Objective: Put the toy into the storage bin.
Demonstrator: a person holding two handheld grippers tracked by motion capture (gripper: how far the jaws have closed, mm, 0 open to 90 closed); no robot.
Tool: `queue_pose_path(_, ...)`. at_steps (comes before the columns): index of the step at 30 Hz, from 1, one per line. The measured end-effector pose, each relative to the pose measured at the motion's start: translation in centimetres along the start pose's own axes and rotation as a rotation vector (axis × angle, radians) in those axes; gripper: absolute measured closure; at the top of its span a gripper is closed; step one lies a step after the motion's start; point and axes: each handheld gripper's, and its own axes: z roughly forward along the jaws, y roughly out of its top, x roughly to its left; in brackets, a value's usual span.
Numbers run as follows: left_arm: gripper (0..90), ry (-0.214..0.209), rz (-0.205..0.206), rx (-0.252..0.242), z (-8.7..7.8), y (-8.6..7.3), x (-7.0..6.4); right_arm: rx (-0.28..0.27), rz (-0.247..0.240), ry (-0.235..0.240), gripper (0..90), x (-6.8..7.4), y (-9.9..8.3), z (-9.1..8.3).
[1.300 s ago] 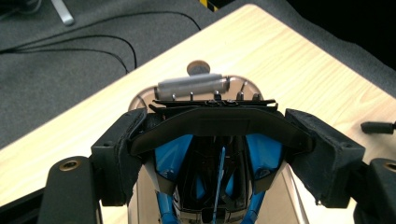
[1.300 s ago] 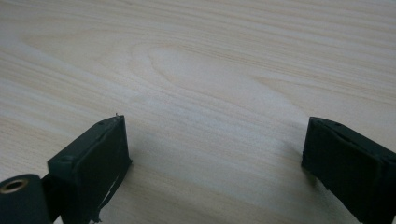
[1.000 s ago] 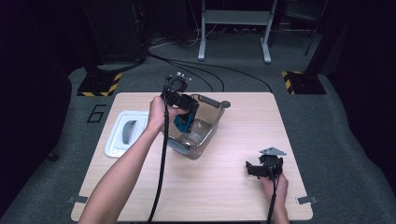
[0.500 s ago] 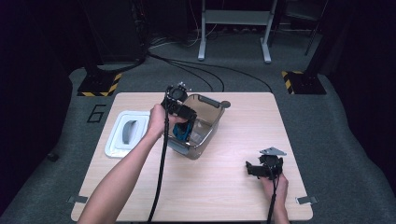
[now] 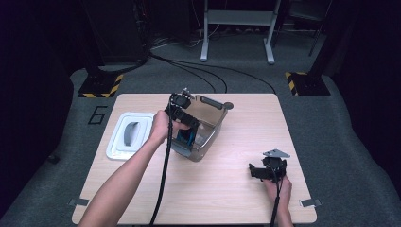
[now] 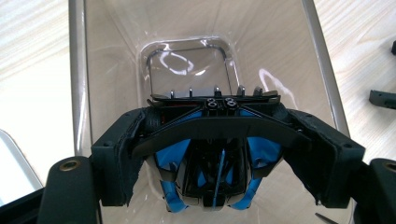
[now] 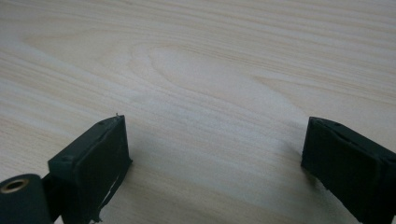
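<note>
A clear grey plastic bin (image 5: 213,117) stands at the middle of the wooden table (image 5: 227,198). My left gripper (image 5: 186,128) reaches down into it, shut on a blue and black toy-like object (image 5: 185,137). In the left gripper view the jaws press both sides of that object (image 6: 215,179), which hangs above the bin's floor (image 6: 189,63); my left gripper (image 6: 219,154) hides its lower part. My right gripper (image 5: 255,171) rests open on the table at the front right. Bare wood (image 7: 201,74) lies between the spread jaws of my right gripper (image 7: 215,154).
A white lid (image 5: 127,135) with a grey handle lies flat left of the bin. Cables trail from both grippers toward the table's near edge. Beyond the table are dark floor, cables and a metal stand (image 5: 236,28).
My left gripper has sunk lower into the bin with the blue and black object, shifting slightly toward the near side. The right gripper has stayed put.
</note>
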Motion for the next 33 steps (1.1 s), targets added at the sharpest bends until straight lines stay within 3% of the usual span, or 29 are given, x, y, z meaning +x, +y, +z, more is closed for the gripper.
queue_pose_path(9, 24.4, -0.004, 0.007, 0.054, 0.5, -0.3, 0.0, 0.0, 0.0, 0.0, 6.3, 0.0, 0.0, 0.0)
queue_pose_path(16, 24.5, -0.009, 0.037, 0.111, 0.9, -0.7, -0.3, 0.0, 0.0, 0.0, 6.3, 0.0, 0.0, 0.0)
queue_pose_path(33, 24.4, -0.004, 0.032, 0.116, 1.8, -1.6, -0.9, -0.001, -0.001, 0.0, 6.4, 0.0, 0.0, 0.0)
